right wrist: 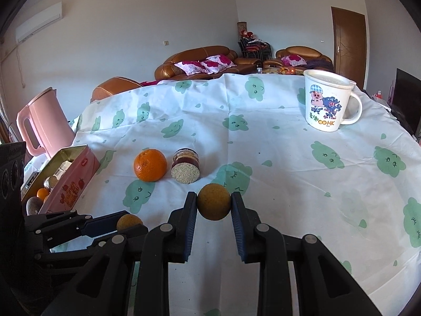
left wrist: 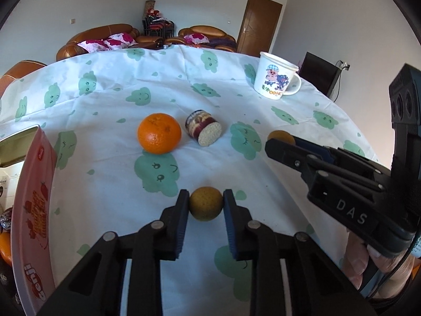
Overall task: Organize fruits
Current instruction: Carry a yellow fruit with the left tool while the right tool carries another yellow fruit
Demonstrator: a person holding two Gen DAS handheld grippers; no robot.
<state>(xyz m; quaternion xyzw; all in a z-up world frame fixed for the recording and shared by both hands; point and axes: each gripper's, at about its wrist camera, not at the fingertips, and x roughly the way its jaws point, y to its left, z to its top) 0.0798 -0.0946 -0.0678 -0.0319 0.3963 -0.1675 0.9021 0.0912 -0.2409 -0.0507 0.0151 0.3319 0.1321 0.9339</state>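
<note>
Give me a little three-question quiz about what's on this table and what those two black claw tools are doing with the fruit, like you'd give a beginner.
1. True or false: the orange is held by a claw.
2. What does each claw grip? A) a cup B) a small brown round fruit C) nothing
3. Fill in: the pink tin stands on the table's ____ side.

Key
1. False. It sits on the tablecloth beside a cut cylinder-shaped snack, apart from both claws.
2. B. The left gripper pinches one small brown fruit; the right gripper pinches the other brown fruit.
3. Left. It is open and holds more items, near a pink kettle; the cartoon mug is far right.
</note>
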